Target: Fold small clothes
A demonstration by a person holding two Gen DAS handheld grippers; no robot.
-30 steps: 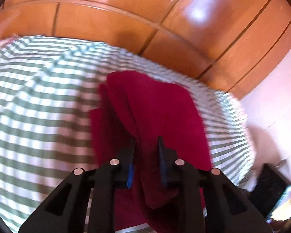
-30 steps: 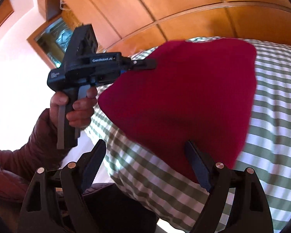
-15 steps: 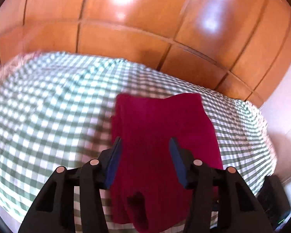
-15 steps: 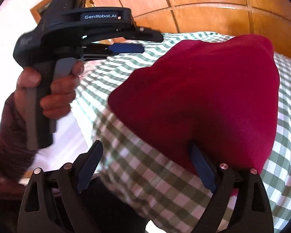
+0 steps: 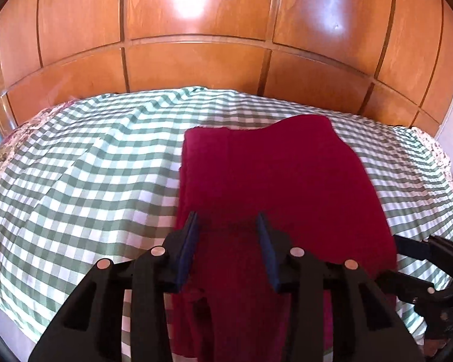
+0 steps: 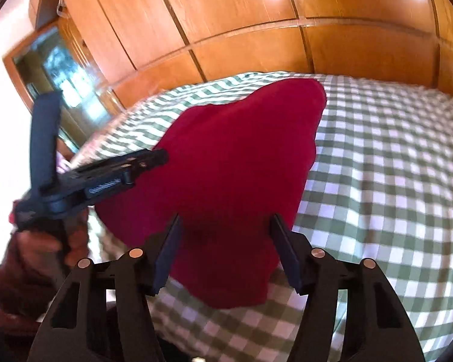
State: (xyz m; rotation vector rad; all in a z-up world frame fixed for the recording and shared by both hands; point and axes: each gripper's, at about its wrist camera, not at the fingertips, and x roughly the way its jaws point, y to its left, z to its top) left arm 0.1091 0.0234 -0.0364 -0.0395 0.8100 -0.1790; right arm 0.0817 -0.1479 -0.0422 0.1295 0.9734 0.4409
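Observation:
A dark red garment point(image 5: 271, 187) lies folded over on a green-and-white checked bed cover point(image 5: 90, 181); it also shows in the right wrist view point(image 6: 235, 166). My left gripper point(image 5: 228, 226) is open and empty, hovering over the garment's near part. My right gripper point(image 6: 226, 229) is open and empty above the garment's near end. The left gripper's body point(image 6: 105, 178) shows at the garment's left side in the right wrist view. The right gripper's body point(image 5: 428, 271) shows at the lower right in the left wrist view.
A wooden panelled wall point(image 5: 226, 45) stands behind the bed. A window or mirror point(image 6: 63, 72) is at the far left. The bed cover point(image 6: 392, 166) stretches to the right of the garment. The person's hand point(image 6: 45, 241) holds the left gripper.
My left gripper let go of the garment, opened wide and drew back. The garment dropped flat onto the bed. My right gripper shifted so the garment's end lies between its open fingers.

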